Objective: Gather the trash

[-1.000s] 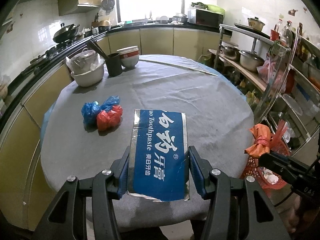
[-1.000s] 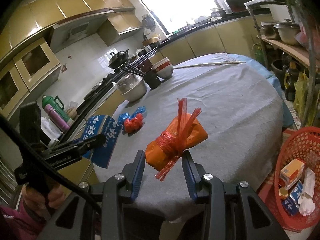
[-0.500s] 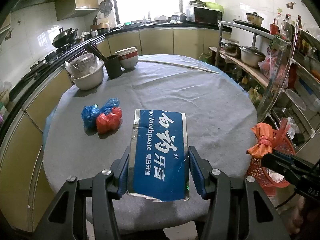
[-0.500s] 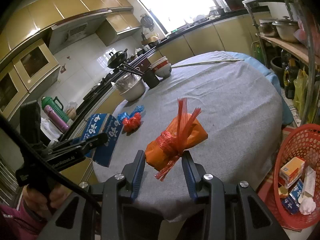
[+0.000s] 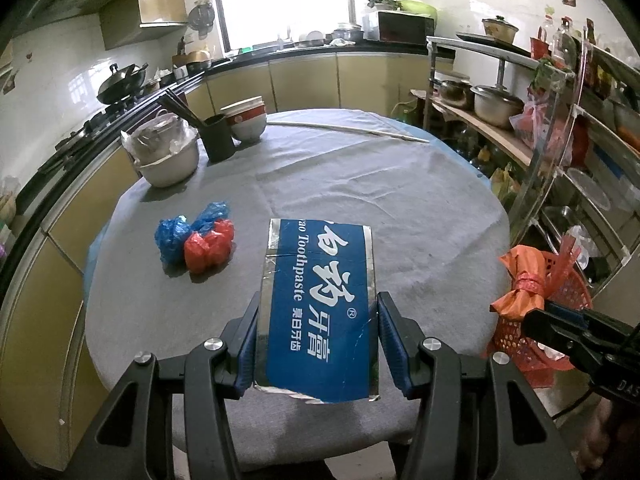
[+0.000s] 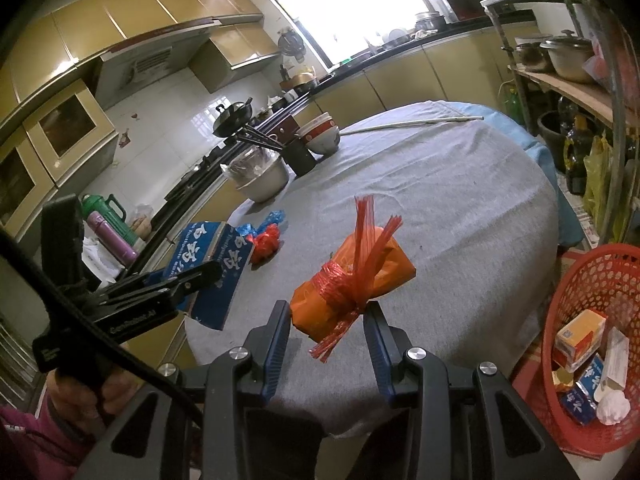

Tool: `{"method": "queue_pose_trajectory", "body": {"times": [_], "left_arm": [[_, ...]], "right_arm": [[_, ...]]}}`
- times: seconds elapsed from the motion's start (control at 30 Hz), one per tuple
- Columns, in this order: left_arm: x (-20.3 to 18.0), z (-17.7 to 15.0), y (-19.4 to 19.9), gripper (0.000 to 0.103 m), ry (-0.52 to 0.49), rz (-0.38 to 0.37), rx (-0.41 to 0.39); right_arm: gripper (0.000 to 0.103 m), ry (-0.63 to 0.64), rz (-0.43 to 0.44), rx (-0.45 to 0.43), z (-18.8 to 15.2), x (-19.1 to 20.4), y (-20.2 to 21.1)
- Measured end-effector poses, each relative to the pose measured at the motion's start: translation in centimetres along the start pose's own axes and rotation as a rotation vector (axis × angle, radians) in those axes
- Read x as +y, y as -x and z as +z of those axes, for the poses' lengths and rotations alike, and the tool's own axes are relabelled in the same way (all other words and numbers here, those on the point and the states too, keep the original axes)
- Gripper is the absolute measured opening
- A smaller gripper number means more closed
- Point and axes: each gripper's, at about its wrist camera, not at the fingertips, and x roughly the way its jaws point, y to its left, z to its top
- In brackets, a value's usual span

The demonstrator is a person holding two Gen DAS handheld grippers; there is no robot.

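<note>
My left gripper (image 5: 318, 320) is shut on a blue toothpaste box (image 5: 320, 280), held above the near edge of the round grey-clothed table (image 5: 400, 200). The right wrist view shows the same box (image 6: 208, 256) at its left, in the left gripper (image 6: 200, 276). My right gripper (image 6: 326, 312) is shut on an orange bag tied with red mesh (image 6: 352, 276). In the left wrist view that orange bag (image 5: 520, 276) hangs off the table's right edge above a red basket (image 5: 568, 280). Crumpled blue and red plastic bags (image 5: 196, 236) lie on the cloth to the left.
The red basket (image 6: 580, 280) on the floor at the right holds several small boxes and a white wad. At the table's far left stand a wrapped pot (image 5: 164, 156), a black chopstick cup (image 5: 218, 136) and stacked bowls (image 5: 248, 120). A metal shelf rack (image 5: 560, 120) stands to the right.
</note>
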Motion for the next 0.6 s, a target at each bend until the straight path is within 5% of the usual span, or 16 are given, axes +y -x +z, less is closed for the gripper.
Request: {"method": "queue_pose_trajectory", "body": {"times": [0.6], "left_arm": [[-1.8, -0.2, -0.5, 0.055, -0.047, -0.018, 0.014]], "right_arm": [[0.041, -0.024, 0.006, -0.001, -0.7, -0.9, 0.9]]}}
